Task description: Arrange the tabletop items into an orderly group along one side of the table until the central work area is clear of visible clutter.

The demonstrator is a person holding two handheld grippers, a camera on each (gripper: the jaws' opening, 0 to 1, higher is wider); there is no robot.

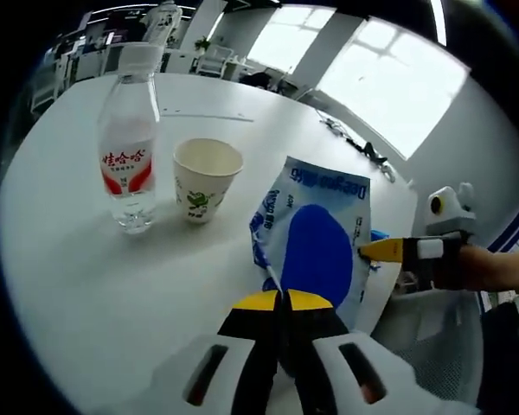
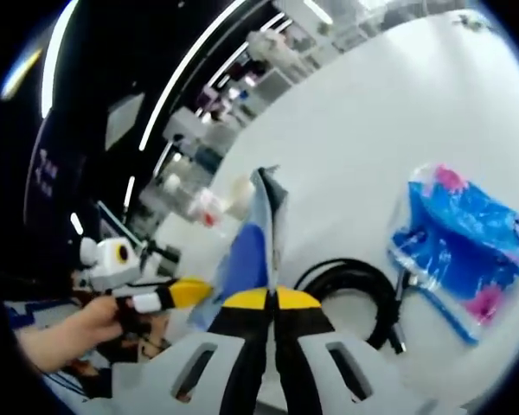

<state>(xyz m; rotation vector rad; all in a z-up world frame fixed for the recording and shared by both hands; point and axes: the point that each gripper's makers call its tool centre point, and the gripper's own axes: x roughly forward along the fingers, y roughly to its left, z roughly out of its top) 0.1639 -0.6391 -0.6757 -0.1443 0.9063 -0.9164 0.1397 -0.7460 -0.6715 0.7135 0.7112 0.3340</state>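
Note:
A blue-and-white packet (image 1: 316, 238) is held up over the white table (image 1: 86, 285), with my left gripper (image 1: 282, 300) shut on its lower corner. My right gripper (image 1: 382, 251) comes in from the right and pinches the packet's far edge. In the right gripper view the same packet (image 2: 258, 233) stands edge-on, clamped in my right gripper (image 2: 272, 299). The left gripper (image 2: 183, 294) meets it from the left, held by a hand (image 2: 65, 337). A clear water bottle (image 1: 130, 147) with a red label and a paper cup (image 1: 206, 180) stand side by side behind the packet.
A coiled black cable (image 2: 355, 298) lies on the table (image 2: 372, 130) just right of my right gripper. Beyond it rests a blue-and-pink plastic packet (image 2: 467, 233). The bottle (image 2: 208, 207) and cup (image 2: 242, 194) show small in the distance. Office desks stand behind the table.

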